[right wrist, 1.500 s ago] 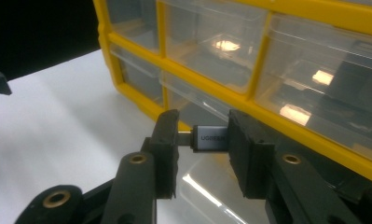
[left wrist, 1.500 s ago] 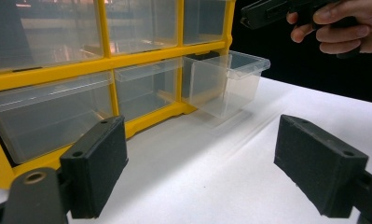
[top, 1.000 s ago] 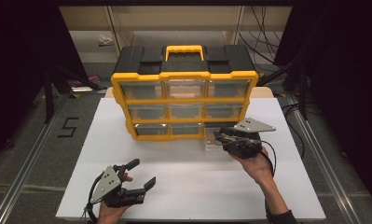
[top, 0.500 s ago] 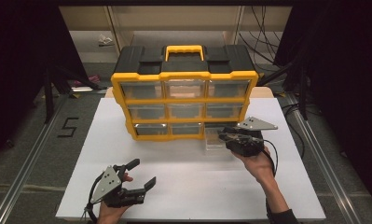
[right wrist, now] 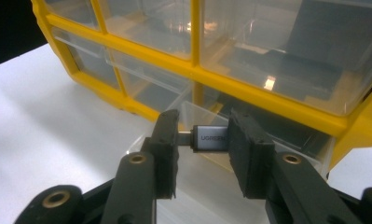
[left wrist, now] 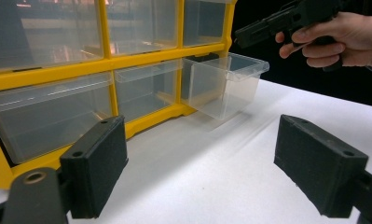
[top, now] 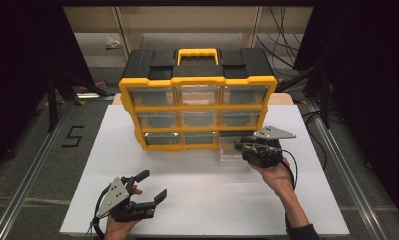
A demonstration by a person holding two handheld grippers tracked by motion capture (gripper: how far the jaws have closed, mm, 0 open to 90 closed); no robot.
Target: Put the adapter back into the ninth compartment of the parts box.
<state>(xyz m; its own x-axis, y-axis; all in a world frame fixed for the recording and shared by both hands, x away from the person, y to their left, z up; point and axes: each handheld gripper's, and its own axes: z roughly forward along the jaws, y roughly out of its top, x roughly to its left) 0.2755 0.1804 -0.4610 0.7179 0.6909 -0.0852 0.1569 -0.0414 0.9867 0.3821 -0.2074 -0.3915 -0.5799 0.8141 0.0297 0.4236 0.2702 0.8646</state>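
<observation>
Right hand-held gripper (right wrist: pixel 200 140) clamps a grey adapter (right wrist: pixel 209 138) above the pulled-out drawer's (top: pixel 233 150) rim; left hand-held gripper (top: pixel 154 186) gapes.

Lab: curtained rig (top: pixel 32 75), floor rails (top: pixel 32 175)

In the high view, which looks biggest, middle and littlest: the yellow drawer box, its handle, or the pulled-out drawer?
1. Yellow drawer box, by far the largest.
2. Pulled-out clear drawer.
3. Yellow handle. It sits farther from the camera, so the last two are close.

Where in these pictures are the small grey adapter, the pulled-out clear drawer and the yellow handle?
grey adapter (right wrist: pixel 210 138): right gripper view, its printed metal body.
pulled-out clear drawer (left wrist: pixel 228 88): left gripper view, its front wall.
yellow handle (top: pixel 197 51): high view, its top bar.
</observation>
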